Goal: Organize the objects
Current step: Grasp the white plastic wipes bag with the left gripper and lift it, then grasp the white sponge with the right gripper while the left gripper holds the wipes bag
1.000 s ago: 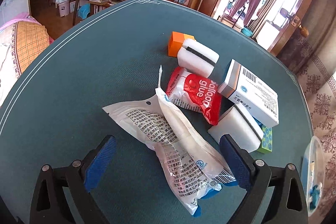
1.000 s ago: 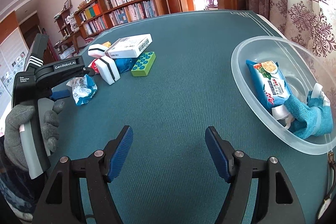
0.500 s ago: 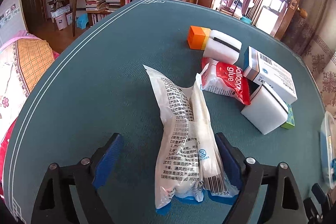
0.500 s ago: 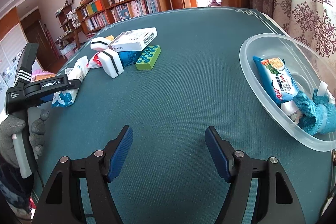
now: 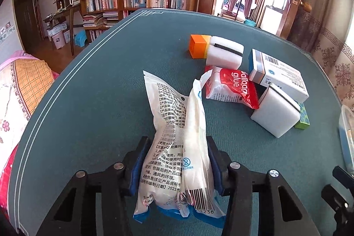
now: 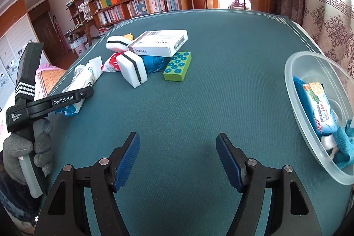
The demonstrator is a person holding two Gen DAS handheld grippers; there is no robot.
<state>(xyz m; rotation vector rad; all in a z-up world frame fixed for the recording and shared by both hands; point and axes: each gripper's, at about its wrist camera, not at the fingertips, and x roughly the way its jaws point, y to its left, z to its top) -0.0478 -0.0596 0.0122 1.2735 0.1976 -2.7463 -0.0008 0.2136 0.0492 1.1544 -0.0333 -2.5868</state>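
Observation:
A white plastic packet [image 5: 174, 116] with printed text and blue ends stands bunched between the blue pads of my left gripper [image 5: 177, 143]. The jaws are closing and both pads press on its sides. In the right wrist view the same packet [image 6: 86, 74] lies at the table's left edge, under the left gripper held by a grey-gloved hand [image 6: 24, 147]. My right gripper [image 6: 178, 138] hangs open over bare green cloth with nothing between its fingers.
Beyond the packet lie a red glue packet [image 5: 232, 85], two white sponges [image 5: 224, 54] [image 5: 276, 112], a white box [image 5: 278, 74], an orange block [image 5: 197, 45] and a green block [image 6: 178, 69]. At the right, a clear bowl [image 6: 287, 74] holds a snack packet [image 6: 318, 103] and teal cloth [image 6: 345, 143].
The left jaws have come together from wide apart onto the white packet, which is now squeezed and bunched up. The right gripper has drifted slightly, so the bowl sits further right in its view.

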